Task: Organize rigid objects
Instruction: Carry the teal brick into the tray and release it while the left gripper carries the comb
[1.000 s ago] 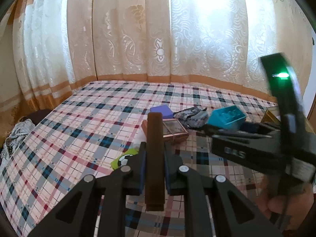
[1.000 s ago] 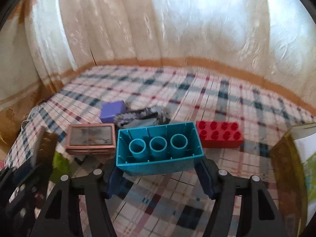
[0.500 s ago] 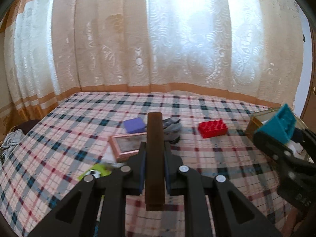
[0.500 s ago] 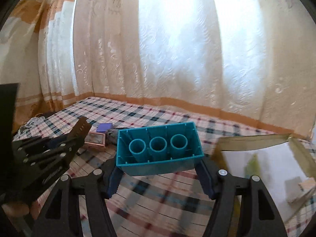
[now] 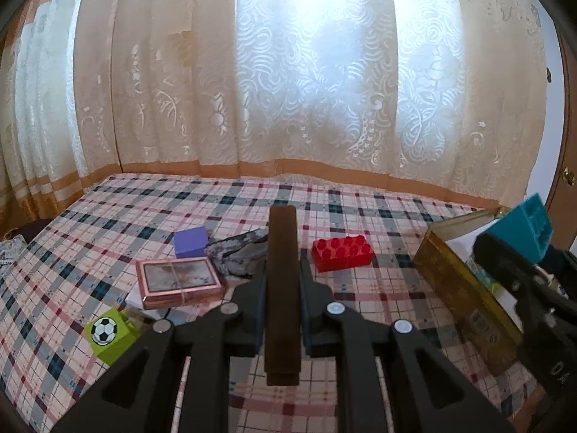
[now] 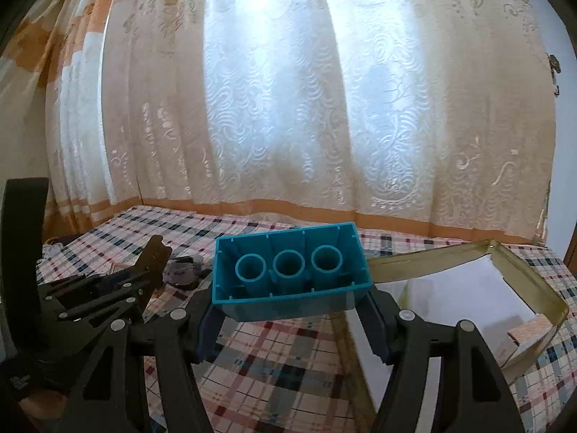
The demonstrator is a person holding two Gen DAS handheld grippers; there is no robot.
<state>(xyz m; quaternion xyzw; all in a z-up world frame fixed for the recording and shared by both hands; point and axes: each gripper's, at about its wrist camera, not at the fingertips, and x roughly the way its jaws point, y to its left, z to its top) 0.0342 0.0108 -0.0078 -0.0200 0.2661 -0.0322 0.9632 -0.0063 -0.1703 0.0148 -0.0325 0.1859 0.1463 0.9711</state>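
My left gripper (image 5: 282,285) is shut on a dark brown wooden block (image 5: 282,288) held above the plaid bed. My right gripper (image 6: 290,306) is shut on a teal building brick (image 6: 288,270), underside toward the camera, beside the open golden box (image 6: 468,288). In the left wrist view the teal brick (image 5: 523,227) hovers over the golden box (image 5: 465,288) at the right. On the bed lie a red brick (image 5: 342,253), a purple cube (image 5: 190,241), a pink framed box (image 5: 178,281) and a green football cube (image 5: 108,333).
A dark crumpled cloth (image 5: 238,252) lies between the purple cube and the red brick. Lace curtains (image 5: 288,72) hang behind the bed. The golden box holds white paper and small items (image 6: 523,335). A door (image 5: 566,180) is at the far right.
Both grippers have lifted and swung right. The teal brick has moved from above the bed's middle to beside the golden box. The wooden block stays gripped.
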